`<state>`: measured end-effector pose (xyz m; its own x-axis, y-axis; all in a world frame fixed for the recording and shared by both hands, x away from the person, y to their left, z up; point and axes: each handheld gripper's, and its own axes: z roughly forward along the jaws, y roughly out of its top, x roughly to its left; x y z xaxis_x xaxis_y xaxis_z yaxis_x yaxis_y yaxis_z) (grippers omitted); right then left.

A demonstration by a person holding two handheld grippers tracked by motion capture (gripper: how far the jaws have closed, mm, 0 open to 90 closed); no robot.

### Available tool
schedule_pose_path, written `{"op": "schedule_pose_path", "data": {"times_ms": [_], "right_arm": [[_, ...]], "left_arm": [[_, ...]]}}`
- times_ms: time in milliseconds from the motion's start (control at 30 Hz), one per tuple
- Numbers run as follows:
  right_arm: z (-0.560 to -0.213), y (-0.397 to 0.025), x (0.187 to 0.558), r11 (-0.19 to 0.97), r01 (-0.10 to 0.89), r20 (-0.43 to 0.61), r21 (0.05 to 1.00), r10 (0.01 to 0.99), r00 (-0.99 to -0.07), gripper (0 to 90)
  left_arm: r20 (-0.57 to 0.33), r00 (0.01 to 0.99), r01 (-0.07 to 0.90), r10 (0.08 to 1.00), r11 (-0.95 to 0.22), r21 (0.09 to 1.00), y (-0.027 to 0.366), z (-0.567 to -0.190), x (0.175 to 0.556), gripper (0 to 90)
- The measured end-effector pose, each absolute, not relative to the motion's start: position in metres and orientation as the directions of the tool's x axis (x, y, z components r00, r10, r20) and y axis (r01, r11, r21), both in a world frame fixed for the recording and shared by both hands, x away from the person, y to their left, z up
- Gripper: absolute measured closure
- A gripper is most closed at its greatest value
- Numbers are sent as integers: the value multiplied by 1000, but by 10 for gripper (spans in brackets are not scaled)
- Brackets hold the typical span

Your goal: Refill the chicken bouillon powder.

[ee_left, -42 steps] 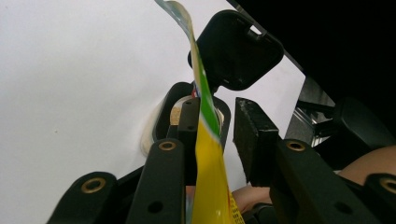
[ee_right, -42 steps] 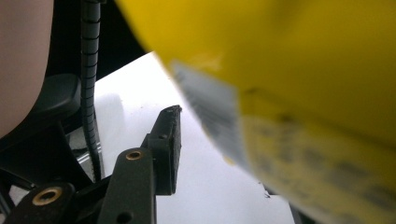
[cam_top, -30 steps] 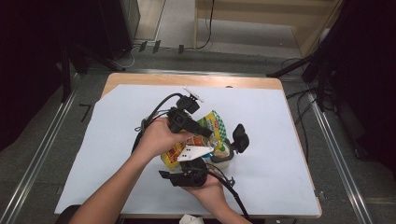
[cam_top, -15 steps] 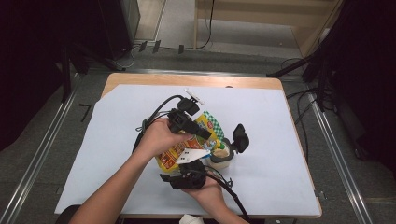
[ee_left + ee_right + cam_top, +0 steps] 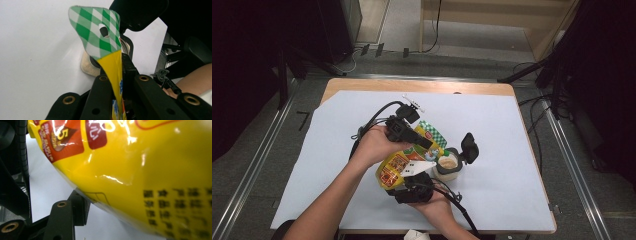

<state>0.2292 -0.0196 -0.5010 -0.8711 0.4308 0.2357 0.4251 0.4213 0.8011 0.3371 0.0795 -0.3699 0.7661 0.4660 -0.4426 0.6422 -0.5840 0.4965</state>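
Hanging near the centre of the high view, just below the middle of the frame, a yellow pouch (image 5: 398, 167) sits between both grippers above the white sheet (image 5: 512, 130) that covers the table (image 5: 422, 86).

Pouch: glossy yellow film, red label panels with white lettering, a green-and-white checked top edge (image 5: 98, 35) with a small punched hole. Dark printed text blocks show on its yellow face in the right gripper view (image 5: 140, 170), lower right; strong glare across the film there.

Left gripper (image 5: 424, 142): held in the left hand (image 5: 374, 146), centre of the high view. In the left gripper view its two black jaws are clenched on the pouch's thin yellow edge just under the checked top, the film pinched flat between them.

Right gripper (image 5: 414, 187): lower centre of the high view, in the right hand (image 5: 437, 205), under the pouch's lower end. In the right gripper view one black jaw shows at lower left, touching or just under the pouch's bulging underside; the other jaw is hidden, so I cannot tell whether this claw is clenched or released.

Just right of the pouch in the high view stands a small open cup (image 5: 448, 165) with pale contents, a black flip lid (image 5: 470, 146) raised at its upper right. Same cup is partly visible behind the checked top in the left gripper view.
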Motion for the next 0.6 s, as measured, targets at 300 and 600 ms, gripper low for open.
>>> {"op": "schedule_pose_path", "data": {"times_ms": [300,600], "right_arm": [[-496,-25,227,428,388,188,816,439,-879,436],[-492,-31,227,394,380,193,837,437,-879,429]], "left_arm": [[-451,775,632,444,-560,535,93,-359,335,900],[-468,769,639,435,-512,575,116,-345,337,900]]}}
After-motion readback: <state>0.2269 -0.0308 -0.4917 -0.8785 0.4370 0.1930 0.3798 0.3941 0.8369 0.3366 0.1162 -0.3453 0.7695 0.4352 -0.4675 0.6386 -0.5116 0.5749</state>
